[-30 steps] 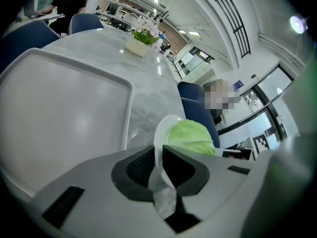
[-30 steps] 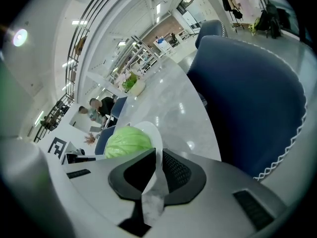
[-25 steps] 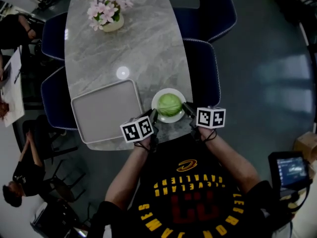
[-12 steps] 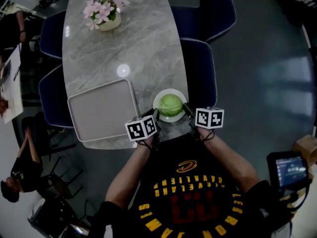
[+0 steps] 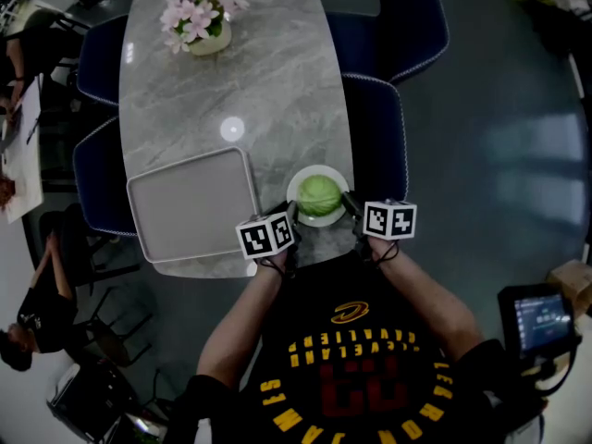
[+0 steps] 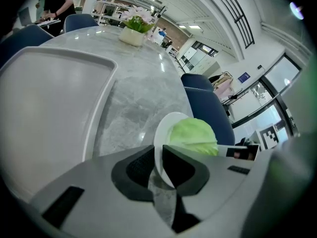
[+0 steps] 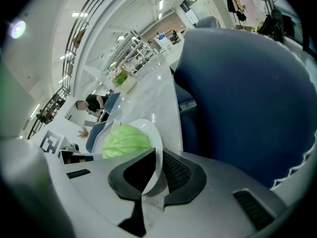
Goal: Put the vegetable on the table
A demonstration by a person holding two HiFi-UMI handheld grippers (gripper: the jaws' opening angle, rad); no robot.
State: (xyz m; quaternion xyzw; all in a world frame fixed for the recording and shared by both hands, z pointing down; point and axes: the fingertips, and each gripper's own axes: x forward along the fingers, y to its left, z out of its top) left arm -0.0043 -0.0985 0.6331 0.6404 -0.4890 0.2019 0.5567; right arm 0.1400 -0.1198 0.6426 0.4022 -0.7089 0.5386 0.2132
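Tilt is looking like the worry: left gripper (image 6: 157, 158) is squeezing its fingers onto the plate (image 6: 160, 133) rim, cabbage (image 6: 193, 135) is sitting loose mid-plate at the surface (image 5: 268, 91) edge, right gripper (image 7: 156, 175) is pinching the opposite rim, and uneven hands could roll it off.

Dim, vignetted head view with a glare spot on the table (image 5: 268, 91); brighter gripper views warp at their edges.

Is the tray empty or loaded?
Empty. The tray shows only bare grey surface in the head and left gripper views; the cabbage sits on the plate beside it.
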